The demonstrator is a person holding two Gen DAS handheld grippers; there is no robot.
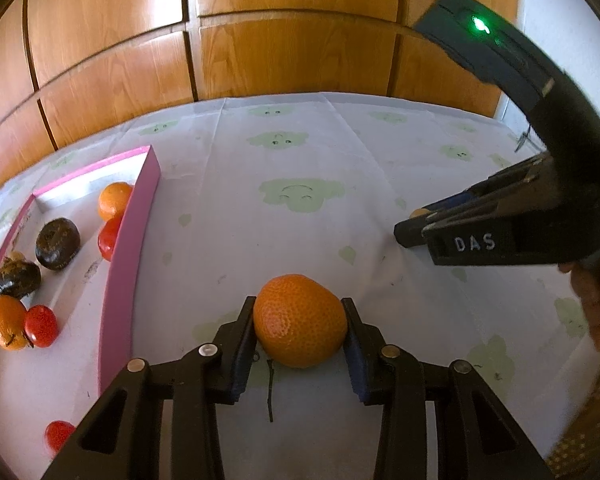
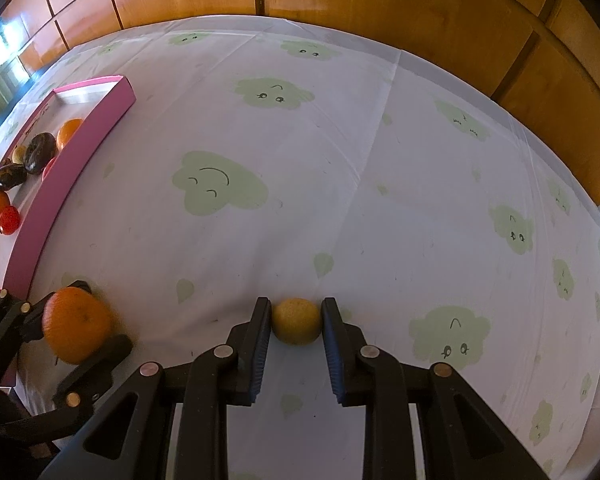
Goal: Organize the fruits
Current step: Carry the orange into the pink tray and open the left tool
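Left wrist view: the left fingers (image 1: pixel 300 320) are closed on an orange (image 1: pixel 300 320), pads against its two sides at the widest part, the fruit resting on or just above the desk (image 1: pixel 320 200). Right wrist view: the right fingers (image 2: pixel 296 320) are shut on a small yellow fruit (image 2: pixel 296 321) in the same way, also low at the desk. To the left lies a pink tray (image 1: pixel 130 248) already holding oranges, red fruits and two dark round ones. Both fruits look light, round and fairly firm; the orange's pebbled skin should hold well, while the small smooth one could roll or squirt out, so grip across the middle, gently. A thin twig (image 1: pixel 270 392) lies beneath the orange.
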